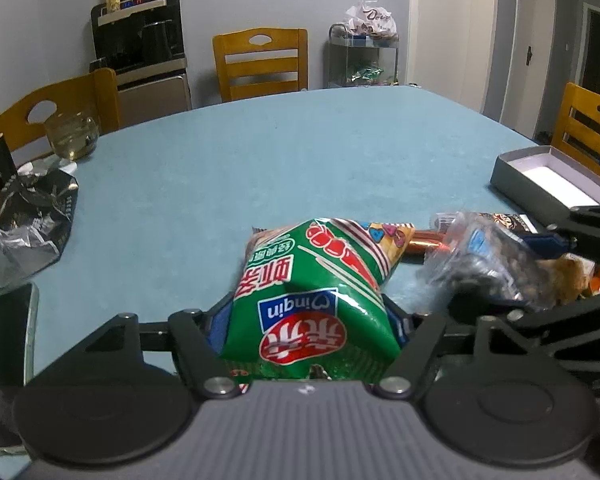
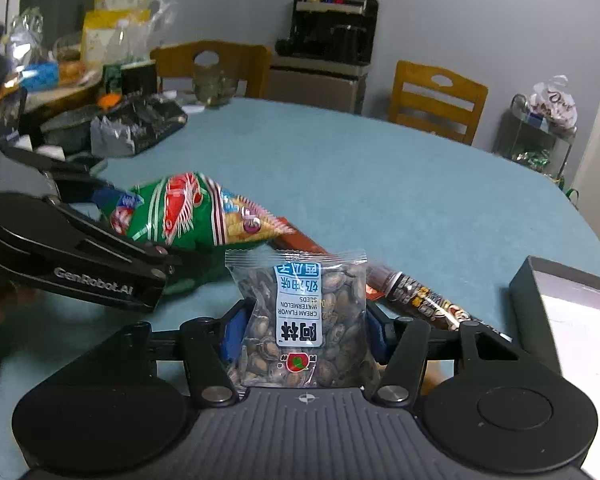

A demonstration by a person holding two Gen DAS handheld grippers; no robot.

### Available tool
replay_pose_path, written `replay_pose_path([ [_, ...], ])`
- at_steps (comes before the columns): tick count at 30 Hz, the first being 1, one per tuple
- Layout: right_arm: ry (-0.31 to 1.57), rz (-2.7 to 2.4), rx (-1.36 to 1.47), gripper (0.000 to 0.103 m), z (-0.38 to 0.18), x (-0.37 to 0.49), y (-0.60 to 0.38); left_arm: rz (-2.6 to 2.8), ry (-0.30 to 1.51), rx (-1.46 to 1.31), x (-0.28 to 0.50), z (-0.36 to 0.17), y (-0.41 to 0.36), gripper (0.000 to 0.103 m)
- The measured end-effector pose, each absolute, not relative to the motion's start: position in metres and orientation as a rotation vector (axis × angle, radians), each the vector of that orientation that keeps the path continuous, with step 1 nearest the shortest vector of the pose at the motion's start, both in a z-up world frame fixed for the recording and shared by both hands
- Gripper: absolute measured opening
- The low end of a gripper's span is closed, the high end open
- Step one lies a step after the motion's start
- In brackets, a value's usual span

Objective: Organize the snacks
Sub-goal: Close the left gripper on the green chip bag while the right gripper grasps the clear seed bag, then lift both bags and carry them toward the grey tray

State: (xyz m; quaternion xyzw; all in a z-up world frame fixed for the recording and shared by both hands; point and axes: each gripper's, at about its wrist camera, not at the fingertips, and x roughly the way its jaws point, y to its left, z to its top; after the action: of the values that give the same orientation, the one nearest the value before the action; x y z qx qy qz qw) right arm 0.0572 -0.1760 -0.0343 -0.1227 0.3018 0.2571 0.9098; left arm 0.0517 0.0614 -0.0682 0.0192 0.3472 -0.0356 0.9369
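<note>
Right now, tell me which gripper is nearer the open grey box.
Right. The right gripper, shut on the watermelon seed packet, sits just beside the grey box. The left gripper, holding the green snack bag, is farther off, beyond the right one.

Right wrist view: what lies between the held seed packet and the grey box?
In the right wrist view, a brown wrapped snack bar lies on the blue tabletop between the watermelon seed packet in the right gripper and the grey box.

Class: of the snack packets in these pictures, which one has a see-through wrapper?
The packet of watermelon seeds, clamped in the right gripper. Its seeds show through the wrapper; the green packet in the left gripper is printed and opaque.
</note>
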Motion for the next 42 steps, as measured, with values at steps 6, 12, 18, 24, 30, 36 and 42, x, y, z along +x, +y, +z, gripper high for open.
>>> replay_pose_path([
  [6,0.586,0.521,-0.211,0.058,-0.019,0.045,-0.193,-0.049,0.674,0.026,0.04,-0.054,0.058,0.068],
  [12,0.535,0.53,-0.145,0.058,0.002,0.032,-0.216,-0.031,0.628,0.021,0.021,-0.026,0.048,0.068],
  [18,0.486,0.528,-0.106,0.058,0.02,0.017,-0.239,-0.036,0.568,0.033,0.008,0.008,0.028,0.068],
  [24,0.442,0.47,-0.069,0.058,0.032,0.011,-0.269,-0.059,0.528,0.052,0.001,0.036,0.001,0.068],
  [30,0.372,0.396,-0.085,0.057,0.046,-0.005,-0.295,-0.083,0.512,0.067,-0.004,0.054,-0.026,0.068],
  [36,0.286,0.347,-0.095,0.058,0.084,-0.022,-0.322,-0.13,0.456,0.11,-0.007,0.088,-0.063,0.068],
  [42,0.204,0.291,-0.063,0.058,0.112,-0.027,-0.357,-0.201,0.416,0.122,-0.007,0.128,-0.106,0.068],
])
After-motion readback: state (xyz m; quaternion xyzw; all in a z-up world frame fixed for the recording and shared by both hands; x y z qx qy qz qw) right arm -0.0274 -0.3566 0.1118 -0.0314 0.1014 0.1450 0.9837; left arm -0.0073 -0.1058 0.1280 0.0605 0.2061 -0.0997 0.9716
